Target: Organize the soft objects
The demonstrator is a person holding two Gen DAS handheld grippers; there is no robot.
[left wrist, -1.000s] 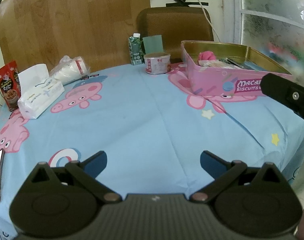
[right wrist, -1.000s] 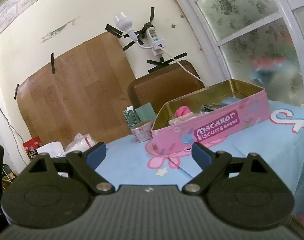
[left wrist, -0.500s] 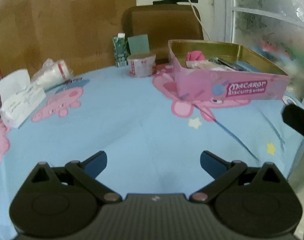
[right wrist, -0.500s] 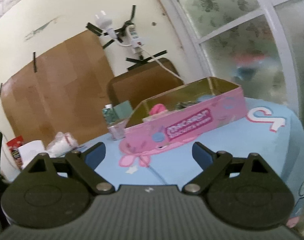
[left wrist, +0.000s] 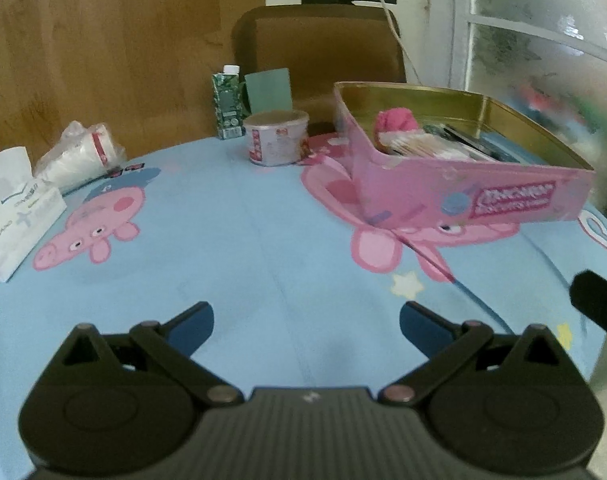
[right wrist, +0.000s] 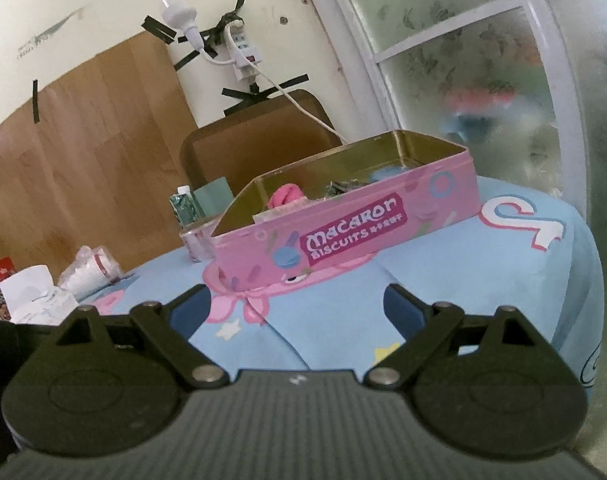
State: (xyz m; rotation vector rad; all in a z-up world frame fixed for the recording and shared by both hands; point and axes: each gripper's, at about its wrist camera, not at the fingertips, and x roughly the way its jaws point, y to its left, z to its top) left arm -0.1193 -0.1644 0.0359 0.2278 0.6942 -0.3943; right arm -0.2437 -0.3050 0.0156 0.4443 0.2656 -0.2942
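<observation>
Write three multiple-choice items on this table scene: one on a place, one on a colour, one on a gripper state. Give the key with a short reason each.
1. Where is the bright pink soft ball?
A. inside the pink rectangular biscuit tin
B. on the white tissue pack
C. between the left gripper's fingers

2. What colour is the tin's inner wall?
A. blue
B. gold
C. white

3. How do both grippers stand?
A. both shut on cloth
B. left open, right shut
C. both open, holding nothing

Key:
1 A: the ball sits within the tin, near its left end.
2 B: the inside shows gold above the contents.
3 C: the left gripper and the right gripper show spread blue fingers with only tablecloth between.
</observation>
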